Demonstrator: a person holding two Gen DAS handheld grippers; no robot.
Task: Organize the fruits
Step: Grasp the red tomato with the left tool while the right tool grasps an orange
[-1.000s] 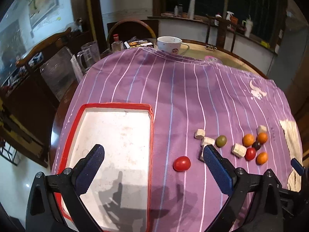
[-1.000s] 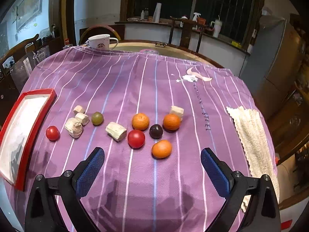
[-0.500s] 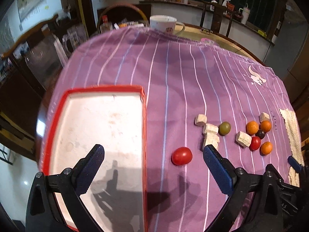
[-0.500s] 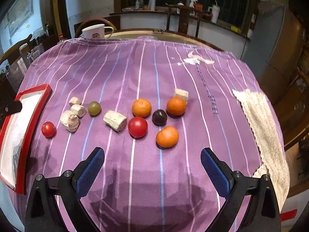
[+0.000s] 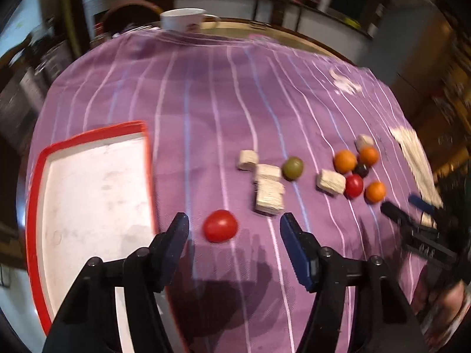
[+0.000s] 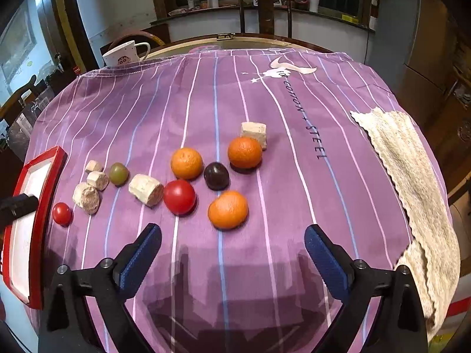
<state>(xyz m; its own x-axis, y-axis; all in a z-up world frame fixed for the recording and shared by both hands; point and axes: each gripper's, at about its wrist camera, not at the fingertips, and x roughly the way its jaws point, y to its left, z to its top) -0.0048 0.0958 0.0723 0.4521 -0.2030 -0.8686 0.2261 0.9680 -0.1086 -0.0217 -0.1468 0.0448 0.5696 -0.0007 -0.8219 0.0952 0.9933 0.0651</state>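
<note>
Item, small red tomato [image 5: 220,225]: lies on the tabletop just ahead of my left tongs [image 5: 234,228], jaws apart and empty; I centre it, close gently, carry it left to the red-rimmed tray [image 5: 35,206]; right tongs [image 6: 232,242] apart, idle.

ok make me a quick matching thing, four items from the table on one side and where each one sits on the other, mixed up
Items:
1. small tomato
2. dark plum
3. mug
4. towel

Places:
A. between the three oranges
B. draped over the cloth's right edge
C. nearest the red tray, ahead of the open left gripper
D. at the far edge, off the purple cloth

Pairs: 1-C, 2-A, 3-D, 4-B
</note>
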